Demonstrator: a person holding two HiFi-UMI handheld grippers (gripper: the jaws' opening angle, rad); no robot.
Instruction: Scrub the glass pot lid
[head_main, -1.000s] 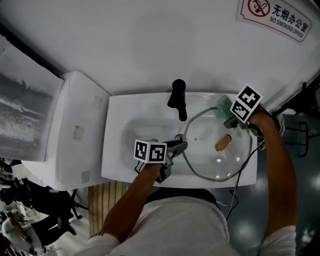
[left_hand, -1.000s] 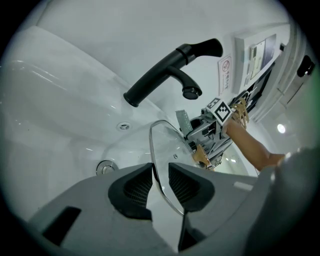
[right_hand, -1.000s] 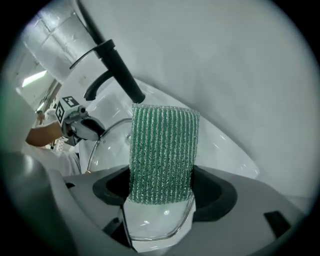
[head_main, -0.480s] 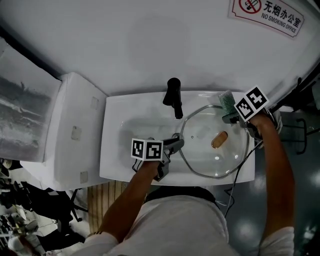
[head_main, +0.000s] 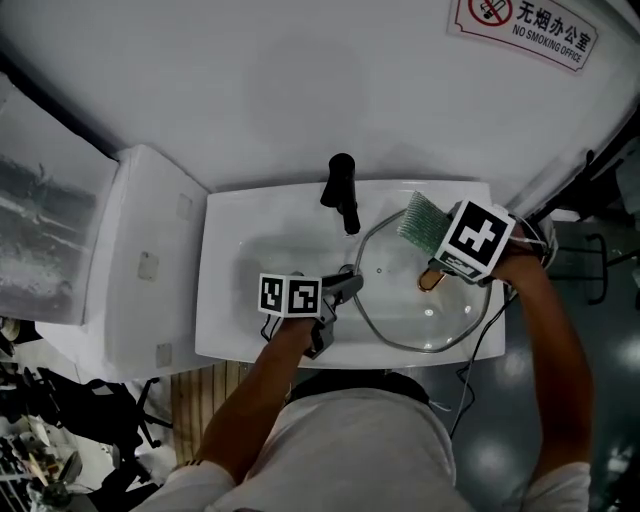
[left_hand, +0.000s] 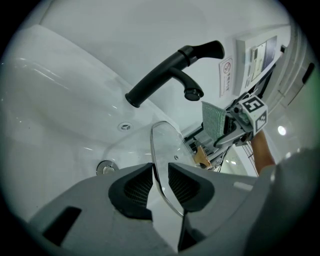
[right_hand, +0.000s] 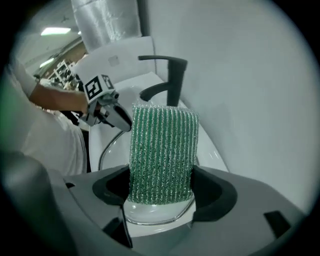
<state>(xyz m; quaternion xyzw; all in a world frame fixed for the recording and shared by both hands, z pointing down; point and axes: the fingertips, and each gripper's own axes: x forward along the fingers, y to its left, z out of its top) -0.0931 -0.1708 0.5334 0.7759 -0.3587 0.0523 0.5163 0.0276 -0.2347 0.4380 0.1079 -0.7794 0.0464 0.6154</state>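
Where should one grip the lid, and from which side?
Grip the lid on its thin rim at the left edge, from the left, one jaw each side of the glass, as the left gripper holds it. The rim is narrow enough to pinch, and the face is free for the sponge.

A sign (head_main: 525, 25) hangs on the white wall, up beyond the right tongs (head_main: 432, 243). It shows a red crossed-out cigarette ring, the characters 无烟办公室, and beneath them NO SMOKING OFFICE. Looking along the left tongs (left_hand: 160, 176), a red-ring notice (left_hand: 226, 75) and printed sheets (left_hand: 260, 55) hang above the right tongs, their lettering too small to read.
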